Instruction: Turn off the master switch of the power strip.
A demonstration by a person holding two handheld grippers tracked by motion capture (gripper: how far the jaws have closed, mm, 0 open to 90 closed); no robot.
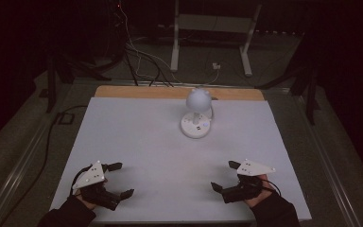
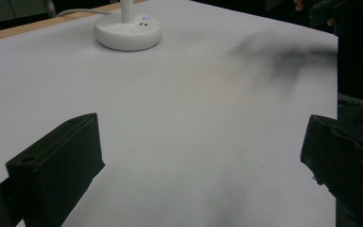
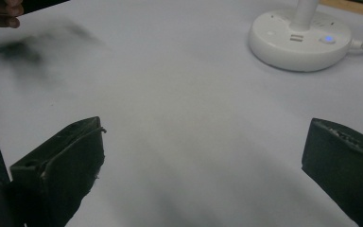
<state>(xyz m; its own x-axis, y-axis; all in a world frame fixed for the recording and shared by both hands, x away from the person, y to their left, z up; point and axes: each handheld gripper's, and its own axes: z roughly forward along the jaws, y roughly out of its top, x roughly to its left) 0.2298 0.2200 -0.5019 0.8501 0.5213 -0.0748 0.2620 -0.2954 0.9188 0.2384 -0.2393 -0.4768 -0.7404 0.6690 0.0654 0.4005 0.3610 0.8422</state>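
A small white desk lamp (image 1: 197, 111) with a round base (image 2: 127, 30) (image 3: 298, 39) and a globe head stands at the back middle of the white table (image 1: 137, 142). A blue light glows on its base. My left gripper (image 1: 119, 179) rests at the front left, open, with nothing between its jaws (image 2: 201, 156). At the front right my right gripper (image 1: 224, 176) is open too, and its jaws (image 3: 203, 156) hold nothing. Both point toward the lamp, well short of it.
The lamp's white cord (image 1: 211, 112) runs off the table's back edge. A wooden strip (image 1: 179, 92) borders the far side. Cables (image 1: 142, 61) and a white stand (image 1: 208, 33) lie on the dark floor beyond.
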